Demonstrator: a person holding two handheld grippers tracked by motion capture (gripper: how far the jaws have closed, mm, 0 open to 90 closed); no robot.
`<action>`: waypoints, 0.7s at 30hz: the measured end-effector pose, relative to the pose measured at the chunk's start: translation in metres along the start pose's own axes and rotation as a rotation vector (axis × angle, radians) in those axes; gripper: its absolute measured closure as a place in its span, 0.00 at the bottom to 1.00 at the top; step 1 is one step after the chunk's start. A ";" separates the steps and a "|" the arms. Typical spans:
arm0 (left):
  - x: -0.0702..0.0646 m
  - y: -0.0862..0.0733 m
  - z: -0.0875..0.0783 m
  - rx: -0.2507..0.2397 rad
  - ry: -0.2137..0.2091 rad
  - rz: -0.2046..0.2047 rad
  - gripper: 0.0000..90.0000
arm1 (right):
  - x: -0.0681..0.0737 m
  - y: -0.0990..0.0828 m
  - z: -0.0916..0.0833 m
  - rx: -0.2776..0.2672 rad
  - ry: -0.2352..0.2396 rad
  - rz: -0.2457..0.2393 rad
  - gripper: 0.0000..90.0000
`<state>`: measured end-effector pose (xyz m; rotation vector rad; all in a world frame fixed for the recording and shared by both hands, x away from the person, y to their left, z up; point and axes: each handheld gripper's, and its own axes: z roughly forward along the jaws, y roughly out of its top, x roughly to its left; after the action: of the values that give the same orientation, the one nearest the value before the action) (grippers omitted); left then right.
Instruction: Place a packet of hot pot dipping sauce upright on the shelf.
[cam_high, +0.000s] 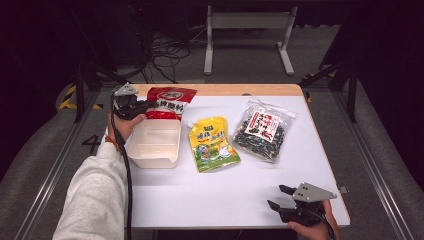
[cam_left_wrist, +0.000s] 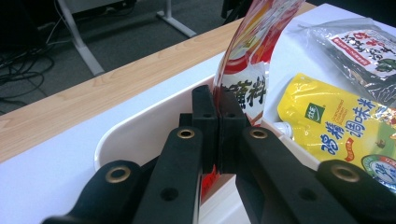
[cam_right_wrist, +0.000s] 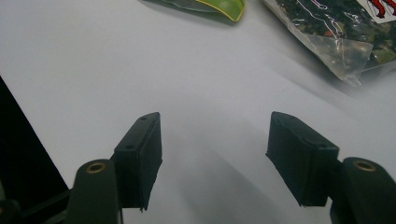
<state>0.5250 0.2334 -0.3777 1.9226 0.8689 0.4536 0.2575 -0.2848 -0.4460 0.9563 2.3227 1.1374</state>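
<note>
- Your left gripper (cam_left_wrist: 217, 135) is clamped tight on the edge of the red packet (cam_left_wrist: 252, 51), holding it upright over the white box (cam_high: 155, 142) just below, apparently to drop it in.
- Black Chinese characters run down the red packet's white band.
- Past it lie the yellow pouch (cam_left_wrist: 341, 126), with a green logo and blue Chinese writing, and the seed bag (cam_high: 262, 131) with its red-lettered label.
- Your right gripper (cam_right_wrist: 215, 154) rests apart on the tabletop (cam_right_wrist: 140, 60), jaws wide, holding nothing.

You've got bare table (cam_high: 210, 195) across the lower middle of the high view, open for passing. Upper half is crowded: white tray (cam_high: 155, 145) left, yellow pouch (cam_high: 212, 144) centre, seed bag (cam_high: 262, 131) right, narrow gaps between. Red packet (cam_high: 169, 102) blocks the tray's far edge.
</note>
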 end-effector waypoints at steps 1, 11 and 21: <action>0.000 -0.001 0.000 -0.002 0.000 0.003 0.99 | 0.000 0.000 0.000 0.000 0.000 0.000 0.39; 0.005 -0.009 0.001 0.011 -0.005 -0.024 0.99 | 0.000 0.001 0.001 0.002 -0.004 -0.003 0.40; 0.006 -0.014 0.000 0.007 -0.002 -0.027 0.98 | 0.000 0.001 0.002 0.007 -0.006 -0.005 0.40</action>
<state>0.5240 0.2421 -0.3904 1.9154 0.8950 0.4323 0.2594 -0.2831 -0.4464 0.9546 2.3245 1.1232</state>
